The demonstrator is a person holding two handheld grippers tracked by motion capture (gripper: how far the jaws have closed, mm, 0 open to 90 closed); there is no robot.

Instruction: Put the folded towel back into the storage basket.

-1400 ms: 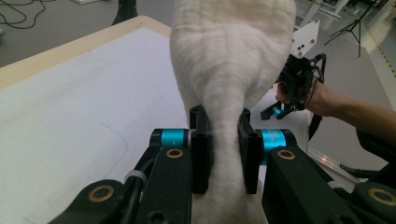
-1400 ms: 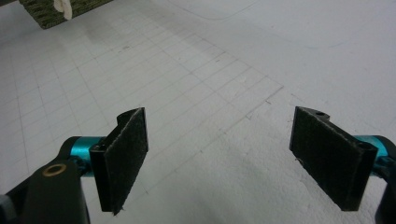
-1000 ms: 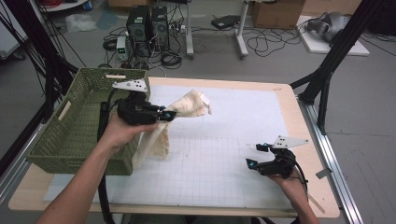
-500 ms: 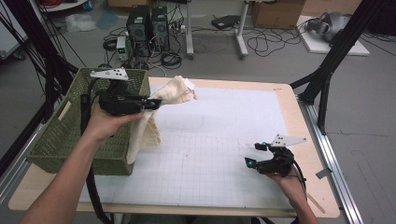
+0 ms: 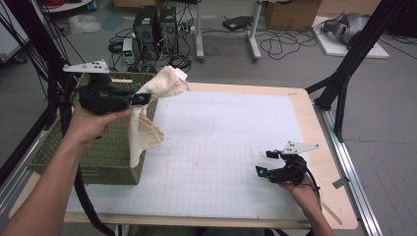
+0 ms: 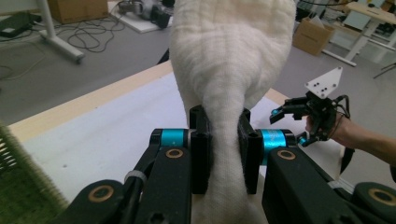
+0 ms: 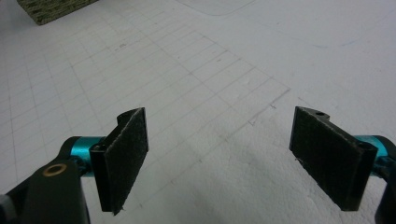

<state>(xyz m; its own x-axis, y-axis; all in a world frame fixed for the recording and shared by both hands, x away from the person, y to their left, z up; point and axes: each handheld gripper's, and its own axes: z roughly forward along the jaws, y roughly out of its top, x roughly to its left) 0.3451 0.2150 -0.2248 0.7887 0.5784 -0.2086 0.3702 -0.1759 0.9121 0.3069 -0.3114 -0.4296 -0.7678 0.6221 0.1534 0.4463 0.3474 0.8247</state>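
Observation:
A cream towel (image 5: 147, 110) hangs in the air over the right rim of a green woven basket (image 5: 105, 152) at the table's left. My left gripper (image 5: 142, 98) is shut on the towel's bunched middle; one end sticks up to the right, the other droops down the basket's side. In the left gripper view the cloth (image 6: 231, 70) is pinched between the two black pads of my left gripper (image 6: 225, 149) and blocks much of the view. My right gripper (image 5: 265, 162) rests near the table's front right, open, with nothing between its pads (image 7: 123, 156).
A white gridded mat (image 5: 216, 147) covers the wooden table (image 5: 327, 196). Behind the table on the floor lie computer towers (image 5: 155, 24), cables and cardboard boxes. A black frame leg (image 5: 344, 83) stands at the right edge. The other hand and its gripper (image 6: 313, 109) show far off in the left gripper view.
My left gripper has carried the towel up and to the left, from over the mat to above the basket's rim. The right gripper has stayed put.

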